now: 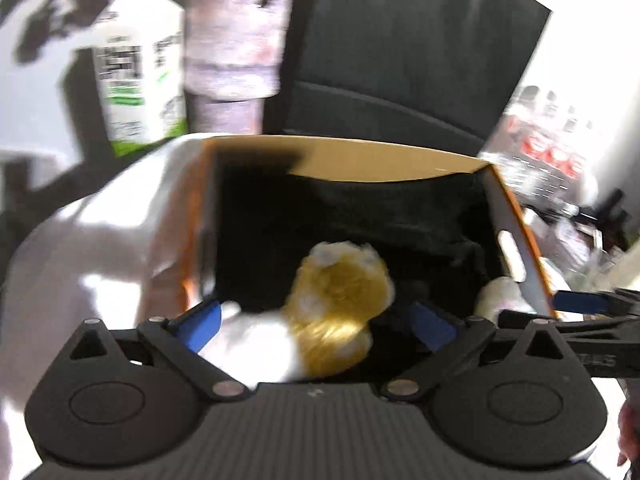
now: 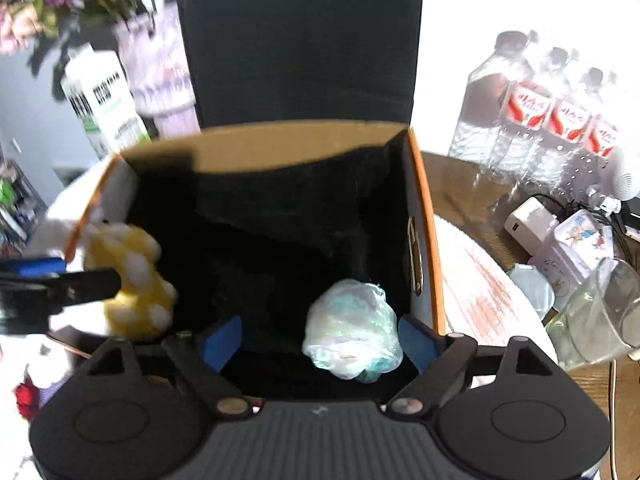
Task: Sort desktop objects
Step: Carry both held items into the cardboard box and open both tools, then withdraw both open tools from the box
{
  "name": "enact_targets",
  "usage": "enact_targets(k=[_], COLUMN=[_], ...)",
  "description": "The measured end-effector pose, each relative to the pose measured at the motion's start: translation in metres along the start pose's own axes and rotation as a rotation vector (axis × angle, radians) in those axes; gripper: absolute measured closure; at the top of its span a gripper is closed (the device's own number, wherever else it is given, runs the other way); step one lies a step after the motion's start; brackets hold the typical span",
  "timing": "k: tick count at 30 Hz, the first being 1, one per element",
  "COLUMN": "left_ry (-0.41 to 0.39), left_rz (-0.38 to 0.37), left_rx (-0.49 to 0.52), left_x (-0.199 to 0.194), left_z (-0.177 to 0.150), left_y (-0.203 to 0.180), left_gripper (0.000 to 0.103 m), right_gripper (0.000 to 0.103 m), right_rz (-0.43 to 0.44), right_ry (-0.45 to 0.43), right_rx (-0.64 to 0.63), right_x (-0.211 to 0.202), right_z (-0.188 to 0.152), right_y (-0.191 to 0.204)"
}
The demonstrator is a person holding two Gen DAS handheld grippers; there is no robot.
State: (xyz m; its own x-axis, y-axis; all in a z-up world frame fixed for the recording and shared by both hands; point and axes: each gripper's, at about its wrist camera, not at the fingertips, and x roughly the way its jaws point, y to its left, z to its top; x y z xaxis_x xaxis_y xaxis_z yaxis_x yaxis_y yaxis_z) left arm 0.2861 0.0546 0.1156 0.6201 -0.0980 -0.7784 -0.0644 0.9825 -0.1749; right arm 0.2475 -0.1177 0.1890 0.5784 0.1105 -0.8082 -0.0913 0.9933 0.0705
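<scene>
An orange-edged cardboard box (image 1: 384,160) with a dark inside stands before both grippers; it also shows in the right wrist view (image 2: 424,200). My left gripper (image 1: 316,328) is open over the box, and a yellow-and-white plush toy (image 1: 340,300) lies between its blue pads, apart from them. The same toy (image 2: 136,280) shows at the box's left wall in the right wrist view. My right gripper (image 2: 320,340) is open, with a pale blue-white wrapped bundle (image 2: 352,332) between its pads. The bundle (image 1: 500,300) shows at the box's right corner in the left wrist view.
A black chair back (image 2: 300,40) stands behind the box. A white carton (image 1: 140,68) and a lilac flower pot (image 1: 232,48) stand at the back left. Water bottles (image 2: 532,108), a white charger (image 2: 528,220), a printed tin (image 2: 580,248) and a glass (image 2: 596,320) are on the right.
</scene>
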Motion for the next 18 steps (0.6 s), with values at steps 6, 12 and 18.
enact_targets(k=[6, 12, 18], left_ry=[-0.046, -0.143, -0.262], left_rz=[0.057, 0.07, 0.07], left_rx=[0.005, 0.034, 0.101], left_x=[-0.04, -0.084, -0.132], left_z=[-0.027, -0.08, -0.16], left_y=[-0.003, -0.002, 0.005], left_gripper=[0.0, 0.0, 0.0], right_gripper=[0.013, 0.008, 0.006], right_rz=[-0.004, 0.01, 0.031], right_ry=[-0.108, -0.225, -0.326], right_rx=[-0.003, -0.03, -0.06], right_x=[-0.042, -0.072, -0.104], right_z=[-0.02, -0.053, -0.132], right_y=[0.006, 0.006, 0.011])
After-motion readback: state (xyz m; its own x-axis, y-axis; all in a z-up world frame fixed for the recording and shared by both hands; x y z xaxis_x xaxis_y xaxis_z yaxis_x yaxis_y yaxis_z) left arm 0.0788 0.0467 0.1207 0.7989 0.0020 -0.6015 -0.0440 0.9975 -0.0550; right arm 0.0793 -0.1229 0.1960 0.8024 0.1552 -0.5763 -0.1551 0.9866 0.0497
